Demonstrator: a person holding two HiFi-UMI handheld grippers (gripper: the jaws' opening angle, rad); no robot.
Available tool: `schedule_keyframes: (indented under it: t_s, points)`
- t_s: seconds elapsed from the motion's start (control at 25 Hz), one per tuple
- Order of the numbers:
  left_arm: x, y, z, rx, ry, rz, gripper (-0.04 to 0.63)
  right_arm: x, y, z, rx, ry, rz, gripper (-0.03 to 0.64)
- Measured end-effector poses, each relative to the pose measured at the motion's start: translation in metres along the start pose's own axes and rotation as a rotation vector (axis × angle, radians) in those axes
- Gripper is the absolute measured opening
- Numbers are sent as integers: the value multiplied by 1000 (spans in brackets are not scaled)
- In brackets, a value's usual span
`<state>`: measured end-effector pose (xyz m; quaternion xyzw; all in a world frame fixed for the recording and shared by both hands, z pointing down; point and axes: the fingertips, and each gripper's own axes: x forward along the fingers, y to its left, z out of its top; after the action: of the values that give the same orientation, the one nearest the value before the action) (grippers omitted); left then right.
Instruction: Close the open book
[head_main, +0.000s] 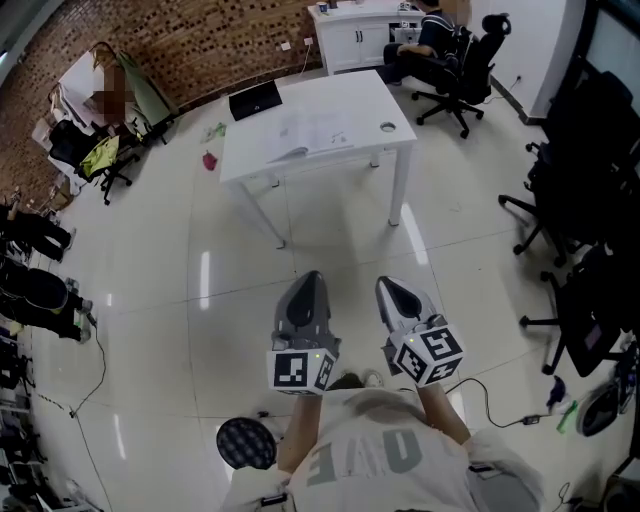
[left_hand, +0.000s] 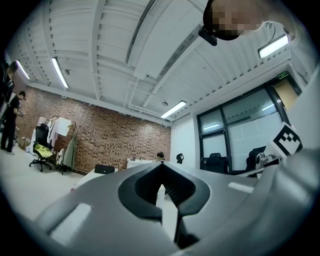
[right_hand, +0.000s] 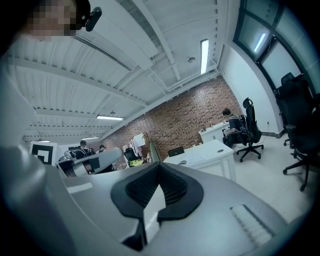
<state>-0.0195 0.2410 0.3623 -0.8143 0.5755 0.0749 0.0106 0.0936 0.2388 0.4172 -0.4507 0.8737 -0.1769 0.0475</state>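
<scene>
The open book (head_main: 305, 135) lies flat on a white table (head_main: 250, 160) far ahead across the tiled floor. In the right gripper view the same table (right_hand: 205, 154) stands in the distance, and the book on it is too small to make out. I hold both grippers close in front of my body, well short of the table. The left gripper (head_main: 310, 281) has its jaws together with nothing between them, and its tips (left_hand: 161, 165) meet in its own view. My right gripper (head_main: 391, 286) is likewise shut and empty, with its jaws (right_hand: 160, 166) touching.
A black case (head_main: 255, 100) rests at the table's far left corner. Black office chairs (head_main: 565, 210) crowd the right side. A person sits at a white desk (head_main: 350, 35) at the back. A pink scrap (head_main: 209, 160) and a cable (head_main: 500, 412) lie on the floor.
</scene>
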Motion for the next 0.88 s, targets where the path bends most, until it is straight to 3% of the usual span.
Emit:
schedule_keyframes:
  t_s: [0.24, 0.52, 0.88]
  points:
    - [17, 1, -14, -10, 33, -1, 14, 11, -17, -10, 28, 37, -2, 5]
    - [53, 42, -39, -22, 39, 40, 14, 55, -40, -23, 37, 81, -4, 5]
    - [177, 150, -36, 0, 6, 66, 14, 208, -83, 21, -21, 43, -36, 5]
